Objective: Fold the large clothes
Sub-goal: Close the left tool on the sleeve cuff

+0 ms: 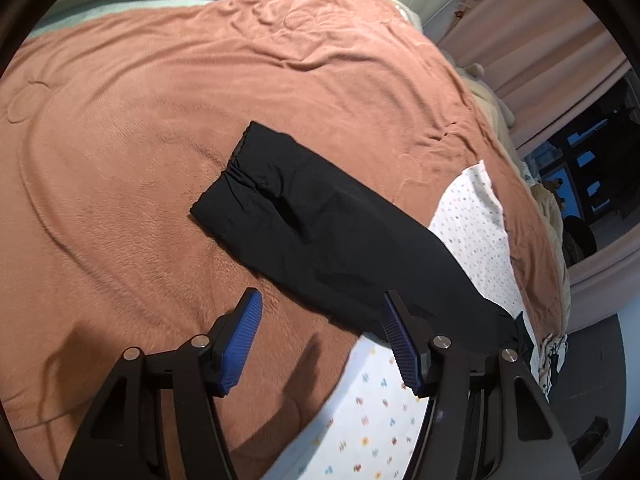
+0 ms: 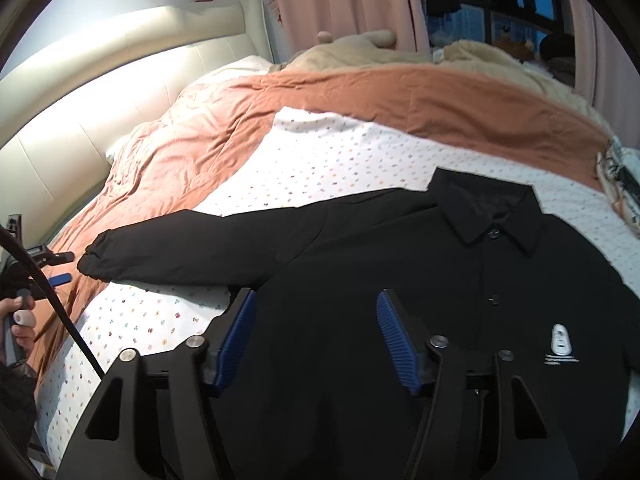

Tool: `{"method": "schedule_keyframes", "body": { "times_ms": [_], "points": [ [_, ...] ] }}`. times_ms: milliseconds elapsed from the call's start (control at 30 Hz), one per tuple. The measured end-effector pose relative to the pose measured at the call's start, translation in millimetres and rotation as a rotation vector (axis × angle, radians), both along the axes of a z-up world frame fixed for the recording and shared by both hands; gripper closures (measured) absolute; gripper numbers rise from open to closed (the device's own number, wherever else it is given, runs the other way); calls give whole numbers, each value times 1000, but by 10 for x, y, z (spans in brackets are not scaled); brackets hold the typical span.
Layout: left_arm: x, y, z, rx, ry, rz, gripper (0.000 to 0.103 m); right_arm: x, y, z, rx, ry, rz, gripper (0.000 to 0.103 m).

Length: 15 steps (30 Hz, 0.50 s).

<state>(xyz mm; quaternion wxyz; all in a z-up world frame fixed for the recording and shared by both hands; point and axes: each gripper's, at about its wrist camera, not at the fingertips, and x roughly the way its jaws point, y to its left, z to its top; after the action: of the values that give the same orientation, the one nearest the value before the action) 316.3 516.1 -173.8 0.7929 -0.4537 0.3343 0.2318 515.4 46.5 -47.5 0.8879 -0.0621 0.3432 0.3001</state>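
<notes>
A black collared jacket (image 2: 400, 264) with buttons and a white chest logo (image 2: 559, 339) lies face up on a white dotted sheet (image 2: 340, 160). Its sleeve (image 1: 320, 224) stretches out flat, with the cuff (image 1: 236, 176) resting on the orange blanket (image 1: 160, 120). My left gripper (image 1: 320, 312) hovers open just short of the sleeve's near edge, and its right finger overlaps the black cloth in the view. The left gripper (image 2: 66, 268) also shows by the cuff in the right wrist view. My right gripper (image 2: 316, 300) is open above the jacket's front, beside the sleeve's root, with nothing between its pads.
The bed has a cream padded headboard (image 2: 100, 92) at the back left. A beige plush blanket (image 2: 460, 54) lies along the far side by pink curtains (image 2: 340, 0) and a dark window. A person's hand (image 2: 20, 328) holds the left gripper's handle. Patterned cloth (image 2: 620, 184) sits at the right edge.
</notes>
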Motion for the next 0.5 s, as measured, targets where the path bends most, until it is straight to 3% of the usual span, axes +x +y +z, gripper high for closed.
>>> {"method": "schedule_keyframes", "body": {
  "times_ms": [200,500],
  "points": [
    [183,181,-239,-13,80,36,41,277,143,-154,17,43,6,46],
    [289,216,-229,17,178,59,41,693,445,-402,56,139,11,51]
  ]
}}
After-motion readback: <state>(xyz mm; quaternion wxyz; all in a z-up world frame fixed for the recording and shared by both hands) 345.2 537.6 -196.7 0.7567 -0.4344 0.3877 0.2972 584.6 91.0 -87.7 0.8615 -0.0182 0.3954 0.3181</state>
